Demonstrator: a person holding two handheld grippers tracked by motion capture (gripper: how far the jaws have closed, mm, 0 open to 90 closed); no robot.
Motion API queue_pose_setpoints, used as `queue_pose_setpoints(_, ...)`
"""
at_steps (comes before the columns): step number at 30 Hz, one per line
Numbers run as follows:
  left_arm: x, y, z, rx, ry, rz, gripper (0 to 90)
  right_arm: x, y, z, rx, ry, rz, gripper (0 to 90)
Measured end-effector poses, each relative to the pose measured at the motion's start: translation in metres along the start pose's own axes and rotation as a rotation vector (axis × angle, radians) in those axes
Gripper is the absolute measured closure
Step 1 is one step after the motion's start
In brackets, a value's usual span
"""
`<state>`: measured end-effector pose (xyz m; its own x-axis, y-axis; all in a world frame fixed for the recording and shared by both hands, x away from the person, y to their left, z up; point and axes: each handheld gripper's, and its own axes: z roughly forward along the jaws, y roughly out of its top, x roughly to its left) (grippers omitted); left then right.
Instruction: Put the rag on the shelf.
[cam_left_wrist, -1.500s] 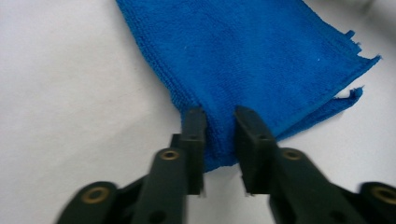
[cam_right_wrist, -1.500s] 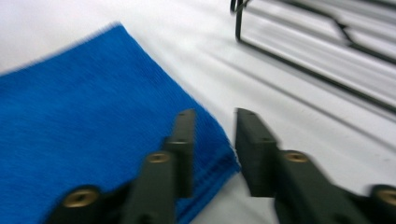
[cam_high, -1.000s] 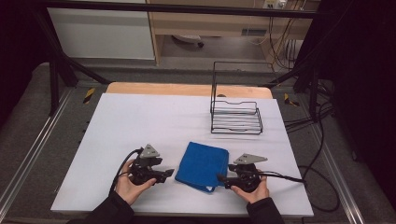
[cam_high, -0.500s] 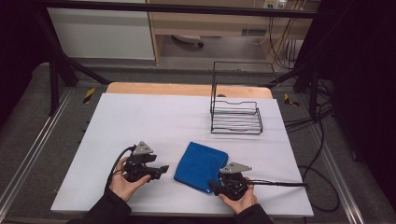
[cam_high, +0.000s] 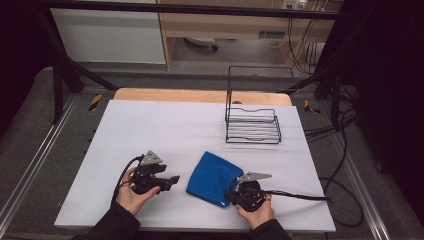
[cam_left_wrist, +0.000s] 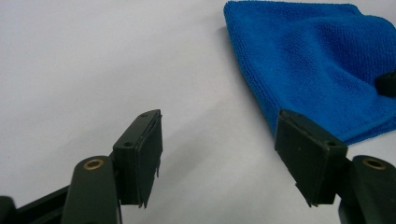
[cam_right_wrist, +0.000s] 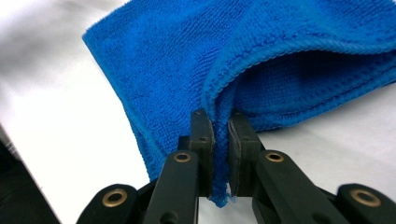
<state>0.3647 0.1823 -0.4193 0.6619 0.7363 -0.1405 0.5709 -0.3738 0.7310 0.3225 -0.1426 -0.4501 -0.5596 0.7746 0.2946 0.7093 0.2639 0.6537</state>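
Blue cloth (cam_right_wrist: 196, 60) edge pinched in just-closed right tool (cam_right_wrist: 220, 121), left tool (cam_left_wrist: 217, 140) open beside it.

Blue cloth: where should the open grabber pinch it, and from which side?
Probably the near corner of the blue cloth closest to the left gripper, coming in low from the bare-table side. That hemmed edge lies flat, thin and free, while the right gripper already pinches the other corner, lifting a fold.

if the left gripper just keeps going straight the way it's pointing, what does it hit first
Most likely the blue cloth. The left gripper has its jaws open and empty over bare white table, aimed toward the cloth's near edge, which lies ahead and toward its right jaw. Depth is hard to judge; it may skim the tabletop first.
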Motion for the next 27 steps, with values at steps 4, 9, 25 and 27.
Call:
queue_pose_setpoints(4,0.0,0.0,0.0,-0.001,-0.003,-0.004,32.3,-0.008,0.008,-0.012,0.006,0.029,-0.018,83.8)
queue_pose_setpoints(9,-0.002,0.0,0.0,-0.003,-0.011,-0.003,32.2,-0.025,0.012,-0.027,0.055,0.042,-0.06,83.5)
queue_pose_setpoints(25,-0.009,0.008,0.008,-0.005,-0.051,0.03,23.5,-0.05,0.008,-0.045,0.008,0.025,-0.175,63.4)
queue_pose_setpoints(27,-0.007,0.01,0.01,0.002,-0.062,0.029,21.6,-0.052,0.009,-0.049,-0.049,0.027,-0.181,53.5)
